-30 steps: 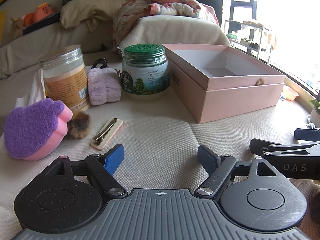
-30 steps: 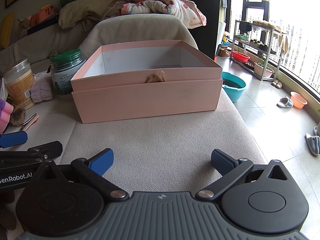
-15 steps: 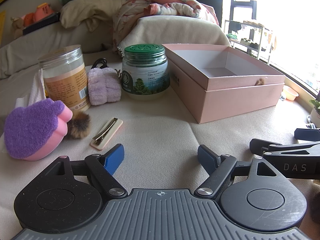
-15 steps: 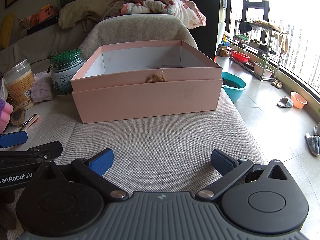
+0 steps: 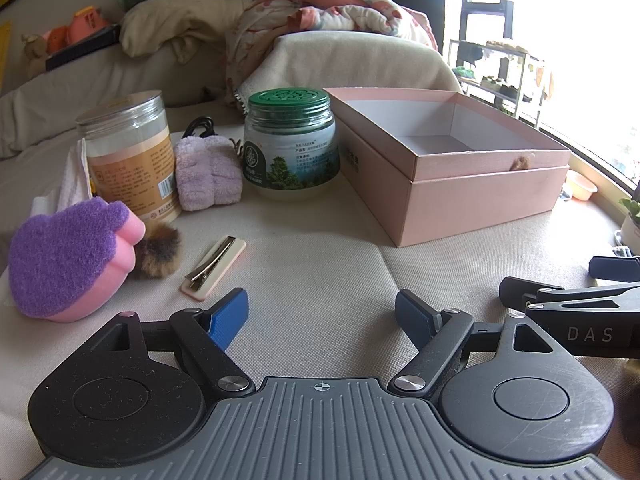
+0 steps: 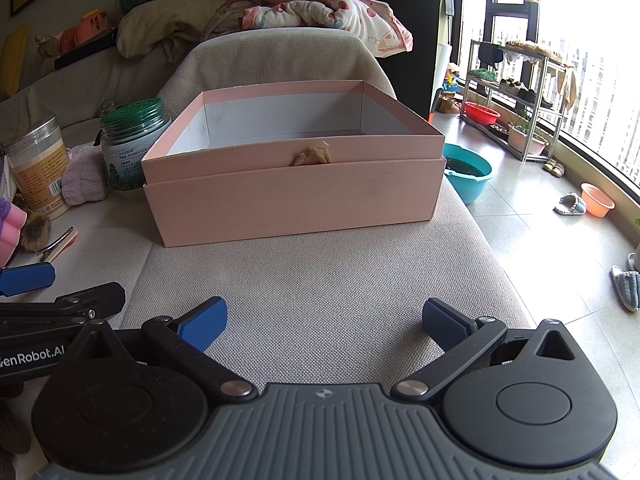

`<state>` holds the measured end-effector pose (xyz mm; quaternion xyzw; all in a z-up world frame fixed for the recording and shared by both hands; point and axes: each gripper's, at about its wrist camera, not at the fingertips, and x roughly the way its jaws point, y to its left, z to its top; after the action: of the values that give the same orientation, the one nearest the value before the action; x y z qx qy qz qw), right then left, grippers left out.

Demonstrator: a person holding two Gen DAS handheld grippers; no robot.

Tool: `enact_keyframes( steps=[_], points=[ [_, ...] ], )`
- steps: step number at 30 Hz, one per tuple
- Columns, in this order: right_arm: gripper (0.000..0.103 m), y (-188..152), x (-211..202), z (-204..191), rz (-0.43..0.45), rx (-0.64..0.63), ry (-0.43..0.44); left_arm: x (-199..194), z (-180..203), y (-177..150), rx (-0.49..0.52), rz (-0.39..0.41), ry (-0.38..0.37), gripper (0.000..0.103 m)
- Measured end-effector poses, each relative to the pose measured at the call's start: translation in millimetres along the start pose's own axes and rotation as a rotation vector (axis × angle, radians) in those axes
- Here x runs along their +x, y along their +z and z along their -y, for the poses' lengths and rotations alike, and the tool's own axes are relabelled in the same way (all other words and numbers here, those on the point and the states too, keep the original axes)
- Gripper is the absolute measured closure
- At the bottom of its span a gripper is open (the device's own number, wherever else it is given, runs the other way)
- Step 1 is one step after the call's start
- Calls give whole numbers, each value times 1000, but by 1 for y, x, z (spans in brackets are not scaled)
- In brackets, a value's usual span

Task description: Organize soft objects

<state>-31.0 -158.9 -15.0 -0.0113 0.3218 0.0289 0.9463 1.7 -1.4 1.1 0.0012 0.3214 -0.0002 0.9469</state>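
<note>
Beige sofa cushion is holding clutter left of your open pink box (image 6: 294,196). You are hovering both grippers (image 5: 322,312) (image 6: 324,318), fingers apart, empty. Near left, the sponge (image 5: 68,256) looks light and squashy; pinch its middle.

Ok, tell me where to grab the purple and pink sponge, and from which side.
Take the purple and pink sponge across its rounded sides with the open left hand-held gripper, coming from the front right. It lies flat, purple face up, with bare cushion there. The furry pompom touches its far right edge, so stay nearer.
</note>
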Motion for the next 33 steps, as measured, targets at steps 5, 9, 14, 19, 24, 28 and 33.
enact_keyframes(
  steps=[5, 9, 14, 19, 24, 28, 33],
  points=[
    [0, 0, 0, 0, 0, 0, 0, 0, 0, 1, 0, 0, 0, 17],
    [0, 0, 0, 0, 0, 0, 0, 0, 1, 1, 0, 0, 0, 17],
    [0, 0, 0, 0, 0, 0, 0, 1, 1, 2, 0, 0, 0, 18],
    [0, 0, 0, 0, 0, 0, 0, 1, 2, 2, 0, 0, 0, 17],
    [0, 0, 0, 0, 0, 0, 0, 1, 3, 3, 1, 0, 1, 18],
    [0, 0, 0, 0, 0, 0, 0, 1, 6, 7, 1, -1, 1, 18],
    [0, 0, 0, 0, 0, 1, 1, 0, 10, 11, 0, 0, -3, 18]
  ],
)
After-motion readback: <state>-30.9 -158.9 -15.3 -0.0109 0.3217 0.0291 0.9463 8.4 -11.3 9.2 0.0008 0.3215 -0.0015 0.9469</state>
